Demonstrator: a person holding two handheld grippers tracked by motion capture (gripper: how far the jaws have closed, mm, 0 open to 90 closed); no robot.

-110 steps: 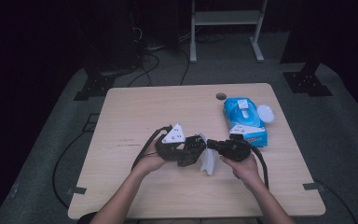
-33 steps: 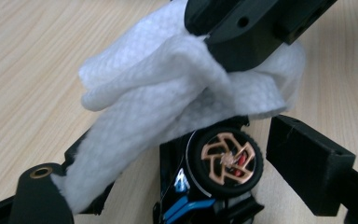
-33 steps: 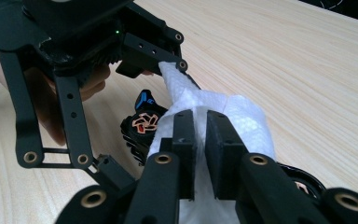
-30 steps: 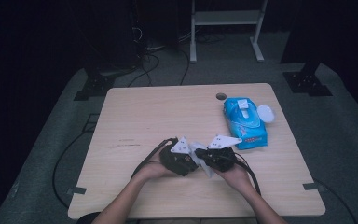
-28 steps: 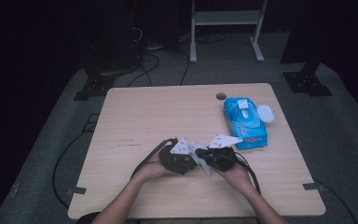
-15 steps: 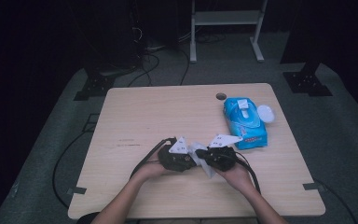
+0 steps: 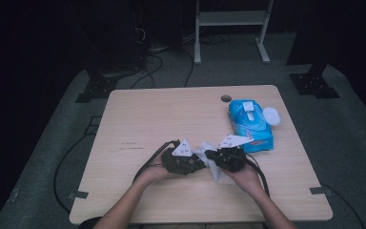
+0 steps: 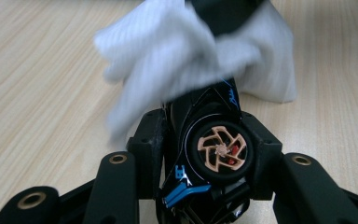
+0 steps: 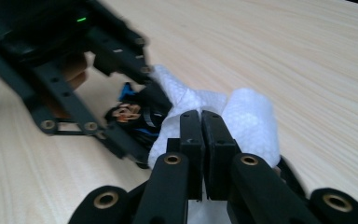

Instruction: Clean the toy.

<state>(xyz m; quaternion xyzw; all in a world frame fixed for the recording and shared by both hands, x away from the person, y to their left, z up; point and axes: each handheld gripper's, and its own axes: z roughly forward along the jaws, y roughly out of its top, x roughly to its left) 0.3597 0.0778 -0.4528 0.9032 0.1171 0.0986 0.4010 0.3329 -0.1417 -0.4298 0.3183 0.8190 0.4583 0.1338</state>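
Near the front edge of the surface (image 7: 138, 124), our left claw (image 8: 200, 140) clamps a small black toy car (image 8: 216, 149), its orange-spoked wheel plain in the left gripper view yet too small to make out from the high view. Our right claw (image 9: 200, 135), jaws pressed together, pinches a white wipe (image 9: 247, 116) against the car; the cloth hides the car's far end. A blue wipes pack (image 7: 250, 124) lies near the right edge.
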